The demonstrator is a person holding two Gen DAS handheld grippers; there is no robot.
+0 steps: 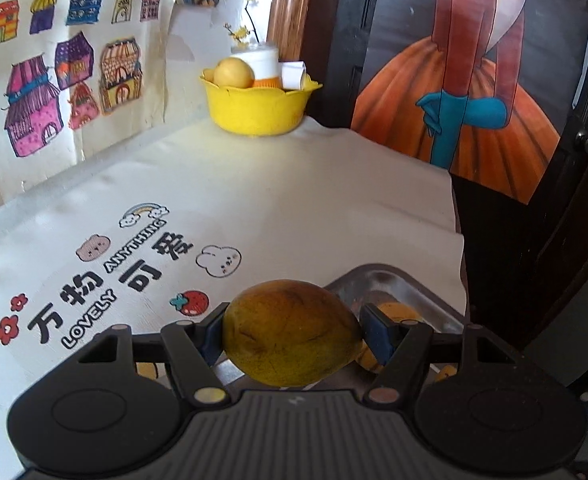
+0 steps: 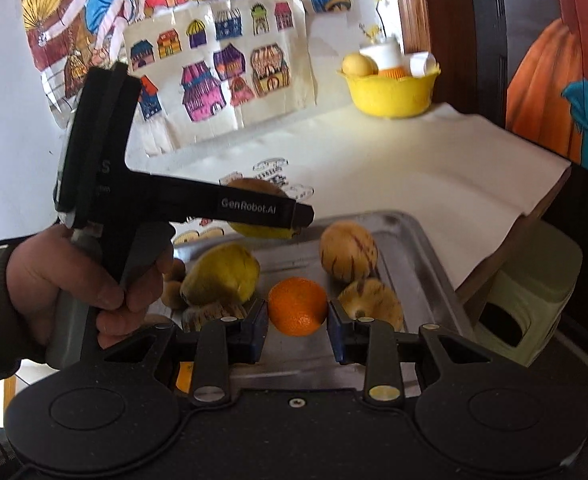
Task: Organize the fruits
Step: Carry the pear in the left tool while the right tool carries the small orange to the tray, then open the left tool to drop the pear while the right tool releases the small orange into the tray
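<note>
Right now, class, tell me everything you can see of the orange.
The orange is round, bright and dimpled, with a glossy highlight on top. It sits between the blue pads of the right gripper, over the metal tray. Whether the pads press it is unclear. A striped yellow fruit lies just to its right.
</note>
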